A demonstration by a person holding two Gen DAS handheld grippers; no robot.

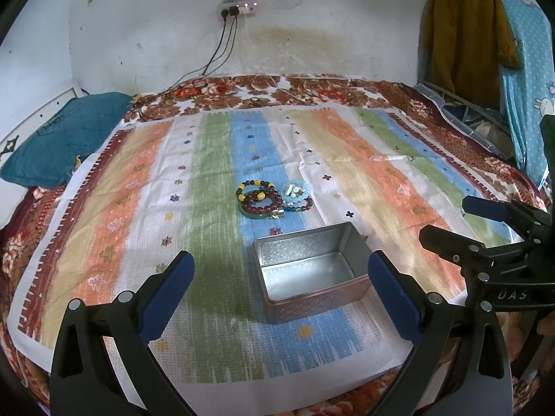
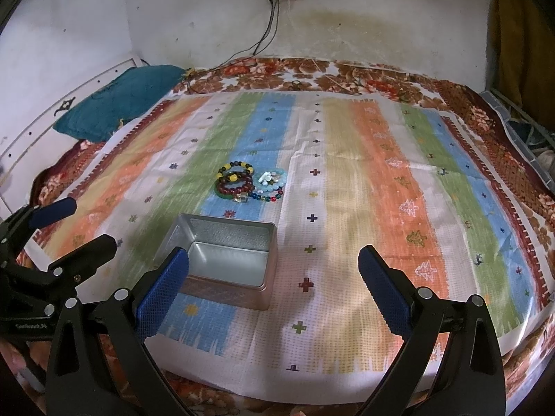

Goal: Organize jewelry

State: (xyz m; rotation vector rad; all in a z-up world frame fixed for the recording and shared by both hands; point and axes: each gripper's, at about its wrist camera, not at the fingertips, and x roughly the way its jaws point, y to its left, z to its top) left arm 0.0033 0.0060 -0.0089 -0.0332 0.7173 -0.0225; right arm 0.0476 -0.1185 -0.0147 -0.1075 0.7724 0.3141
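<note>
Both claws, left (image 1: pixel 281 277) and right (image 2: pixel 274 270), wide, empty, above tin (image 2: pixel 242 223) near edge.

Left tool (image 1: pixel 281 277) jaws wide apart, holding nothing; right tool (image 2: pixel 274 274) likewise.

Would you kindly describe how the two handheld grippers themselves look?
Both the left gripper and the right gripper have black plastic frames with silver rivets and jaws lined with textured blue pads. White lettering marks each body. No cables or sleeves show.
</note>
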